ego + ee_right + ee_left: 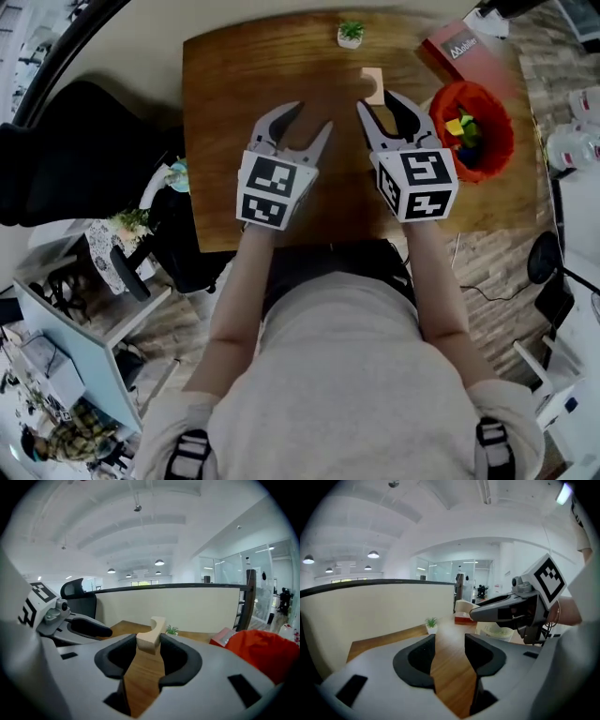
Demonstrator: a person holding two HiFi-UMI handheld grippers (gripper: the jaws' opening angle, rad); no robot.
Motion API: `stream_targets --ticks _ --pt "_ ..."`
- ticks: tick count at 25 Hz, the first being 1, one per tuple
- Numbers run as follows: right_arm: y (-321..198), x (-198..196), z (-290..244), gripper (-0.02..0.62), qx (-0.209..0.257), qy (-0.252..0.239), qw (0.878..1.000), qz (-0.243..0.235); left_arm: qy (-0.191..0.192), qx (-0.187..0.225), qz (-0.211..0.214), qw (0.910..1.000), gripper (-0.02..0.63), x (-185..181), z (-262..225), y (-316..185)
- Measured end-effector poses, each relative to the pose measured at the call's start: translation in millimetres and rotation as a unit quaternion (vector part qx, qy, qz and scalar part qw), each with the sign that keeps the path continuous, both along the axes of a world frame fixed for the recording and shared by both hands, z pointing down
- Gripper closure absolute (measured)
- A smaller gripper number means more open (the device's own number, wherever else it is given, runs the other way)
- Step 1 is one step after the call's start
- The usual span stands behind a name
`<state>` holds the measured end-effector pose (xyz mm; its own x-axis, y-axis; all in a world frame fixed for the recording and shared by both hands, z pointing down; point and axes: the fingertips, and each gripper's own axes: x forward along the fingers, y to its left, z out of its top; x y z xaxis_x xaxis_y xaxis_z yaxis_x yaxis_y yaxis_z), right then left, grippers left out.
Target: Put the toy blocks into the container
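Note:
A pale wooden arch-shaped block (373, 82) is clamped between the tips of my right gripper (375, 99), just above the wooden table (234, 75). In the right gripper view the block (152, 634) stands upright, with both pads of the right gripper (149, 645) pressed against its sides. The red soft container (502, 141) sits to the right of that gripper with several coloured blocks (461, 127) inside; it also shows as the red container (265, 651) at the right edge. My left gripper (312, 117) hovers over mid-table, open and empty; the left gripper (450, 641) shows only tabletop between its pads.
A small potted plant (351, 34) stands at the table's far edge, and a red book (457, 47) lies at the far right corner. A black office chair (66, 150) is to the left of the table. White items (572, 141) stand to the right of the container.

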<state>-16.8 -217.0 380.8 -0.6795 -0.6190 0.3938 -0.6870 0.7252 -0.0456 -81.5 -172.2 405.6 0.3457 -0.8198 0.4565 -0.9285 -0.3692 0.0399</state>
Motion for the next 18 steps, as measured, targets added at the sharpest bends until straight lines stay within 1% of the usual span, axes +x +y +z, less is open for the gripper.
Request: stream_targets --ticks 4,9,15,18 --pt "5.0 27.2 -22.4 0.423 0.021 -0.023 0.999 0.031 -0.004 0.024 0.051 0.9984 0.408 30.5 -14.7 -14.1" --pt "3.7 72.3 -54.6 0.425 0.054 -0.029 0.994 0.087 0.003 0.049 0.112 0.9925 0.419 69.6 -35.3 -27.3" --pt "4.2 138.7 -64.6 0.425 0.068 -0.015 0.983 0.169 0.029 0.061 0.173 0.9826 0.42 114.1 -49.6 -26.4" --pt "6.1 169.3 -60.7 0.443 0.065 -0.006 0.976 0.206 0.039 0.058 0.197 0.978 0.42 133.0 -50.6 -25.5"
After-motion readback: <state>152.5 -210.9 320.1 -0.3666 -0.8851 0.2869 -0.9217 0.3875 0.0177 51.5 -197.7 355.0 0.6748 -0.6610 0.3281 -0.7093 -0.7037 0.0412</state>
